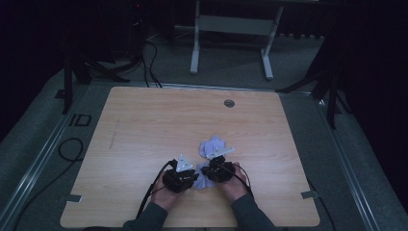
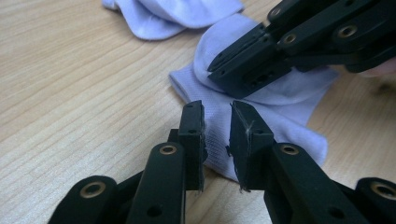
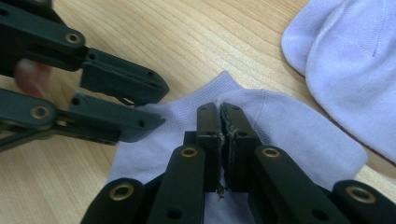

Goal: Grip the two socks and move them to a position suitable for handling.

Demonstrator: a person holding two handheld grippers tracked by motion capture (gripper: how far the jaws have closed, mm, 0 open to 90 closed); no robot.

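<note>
Right gripper view: sock (image 3: pixel 289 135) lies flat, long axis L-to-R.

High view dim and underexposed, surroundings near black, table (image 1: pixel 144 125) evenly lit with faint shadows; both gripper views brighter under soft overhead light, sock (image 2: pixel 280 116) weave sharp, near jaws slightly soft, far gripper edges a bit blurred.

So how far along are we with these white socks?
Early still. Done: the right gripper is shut on the near sock, pinching its fabric. In hand: the left gripper straddles that sock's edge with its jaws apart, not yet pressing. Left: closing that second grip and handling the sock, then the far sock, which lies crumpled and untouched on the table.
</note>
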